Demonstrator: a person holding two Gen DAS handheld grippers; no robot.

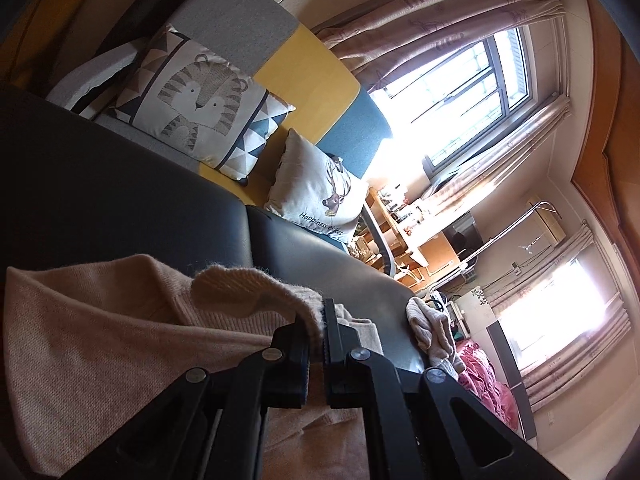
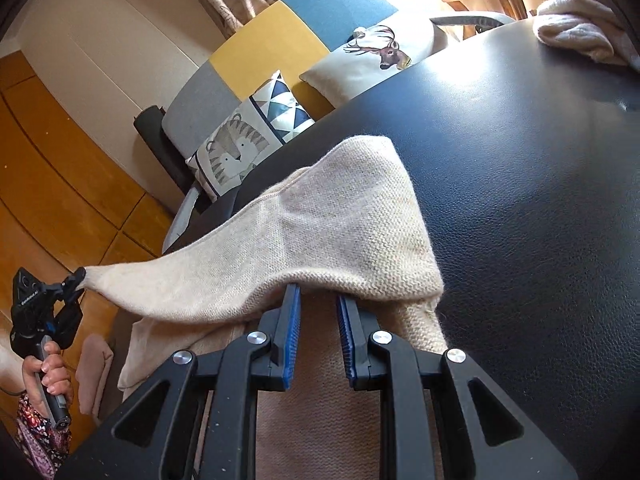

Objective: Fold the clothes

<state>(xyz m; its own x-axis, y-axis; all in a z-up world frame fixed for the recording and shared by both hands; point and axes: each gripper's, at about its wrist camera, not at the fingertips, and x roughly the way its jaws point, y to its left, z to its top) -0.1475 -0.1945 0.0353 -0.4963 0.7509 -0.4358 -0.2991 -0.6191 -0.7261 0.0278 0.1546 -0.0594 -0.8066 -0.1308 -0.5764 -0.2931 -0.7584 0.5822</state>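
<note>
Two tools work one beige knitted sweater [image 2: 344, 216], a soft, finely ribbed garment lying across the black leather-look table [image 2: 540, 160]. The left tool [image 1: 317, 320] has its jaws pressed together on a fold of the knit and, in the right wrist view, it [image 2: 78, 278] draws a corner of the cloth out taut beyond the table's edge, gripped by the person's hand [image 2: 48, 376]. The right tool [image 2: 316, 300] has its blue-padded jaws slightly spread, their tips tucked under a folded hem; whether they pinch it I cannot tell. A second crumpled pale garment [image 2: 580, 28] lies at the table's far end, well apart. Two printed cushions [image 2: 236, 148] rest on the patchwork sofa [image 2: 256, 36] behind.
</note>
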